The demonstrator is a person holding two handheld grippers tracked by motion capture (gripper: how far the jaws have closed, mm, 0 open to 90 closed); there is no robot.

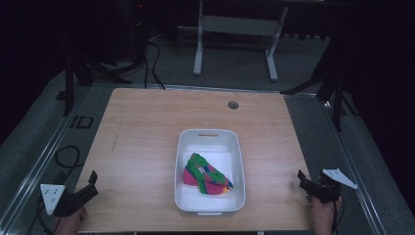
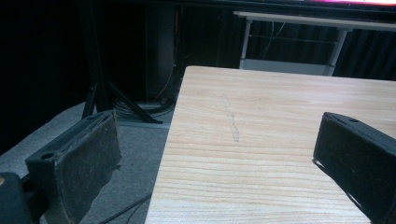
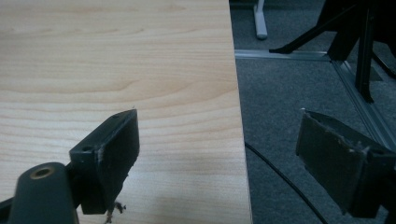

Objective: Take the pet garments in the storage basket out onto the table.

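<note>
At the near edge of the tabletop (image 1: 147, 127), I hold 1 gripper in each hand, both at rest and well apart from each other. My left gripper (image 1: 91, 183) sits at the near-left corner, jaws spread wide with nothing between them. In the left gripper view, 1 jaw hangs over the grey floor (image 2: 135, 186) beside the table and the other over the wood, with the table's left edge running between them. A faint pale scuff (image 2: 231, 119) marks the wood ahead.

My right gripper (image 1: 304, 182) sits at the near-right edge, jaws likewise parted and empty. In the right gripper view, the table's right edge runs between the jaws, 1 over wood, 1 over carpet, and a black cable (image 3: 285, 184) crosses the floor below.

A white bin (image 1: 185, 161) stands near the middle of the tabletop, toward my side, between the 2 grippers and touched by neither. Inside it lies a crumpled cloth (image 1: 206, 175) in pink, green, blue and yellow, toward the near half of the bin.

A small round grommet (image 1: 233, 105) sits in the wood near the far edge. Beyond the table, a grey frame (image 1: 235, 29) stands on the floor.
</note>
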